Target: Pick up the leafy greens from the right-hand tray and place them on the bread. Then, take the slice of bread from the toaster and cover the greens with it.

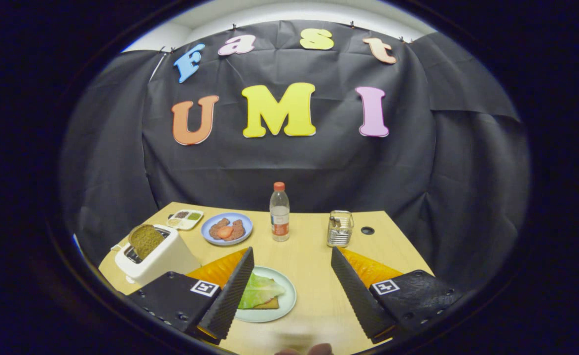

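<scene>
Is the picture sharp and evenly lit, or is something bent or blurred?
Gripper view: fisheye bends the table edge; even light, soft shadows; toaster and bottle sharp; open gripper empty, fingers sharp; near table edge blurred.

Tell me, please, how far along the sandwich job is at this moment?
Done: the greens already lie on the bread on the green plate. In hand: nothing; the claw is open above the table, the plate beside its left finger. Left: the slice standing in the toaster must cover the greens.
</scene>
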A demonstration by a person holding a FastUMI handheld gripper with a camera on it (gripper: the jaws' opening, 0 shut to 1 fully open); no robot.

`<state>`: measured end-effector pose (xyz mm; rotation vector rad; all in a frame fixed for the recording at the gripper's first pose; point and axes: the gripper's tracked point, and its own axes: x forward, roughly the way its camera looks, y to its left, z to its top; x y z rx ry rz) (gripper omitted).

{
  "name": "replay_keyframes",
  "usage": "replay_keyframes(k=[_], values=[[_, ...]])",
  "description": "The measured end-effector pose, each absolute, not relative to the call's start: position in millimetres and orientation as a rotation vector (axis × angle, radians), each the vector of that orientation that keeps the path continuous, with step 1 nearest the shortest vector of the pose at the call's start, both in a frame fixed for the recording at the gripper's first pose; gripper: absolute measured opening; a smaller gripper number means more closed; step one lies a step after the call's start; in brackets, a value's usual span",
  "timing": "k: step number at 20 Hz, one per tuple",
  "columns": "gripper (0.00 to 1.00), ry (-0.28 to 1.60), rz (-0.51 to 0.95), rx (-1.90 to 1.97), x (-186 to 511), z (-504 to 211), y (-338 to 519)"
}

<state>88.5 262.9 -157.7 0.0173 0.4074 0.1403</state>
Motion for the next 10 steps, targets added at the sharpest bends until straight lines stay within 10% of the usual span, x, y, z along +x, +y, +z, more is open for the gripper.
replay_keyframes(k=[10], values=[[0.96,0.36,0.276,0.008,53,-105,404]])
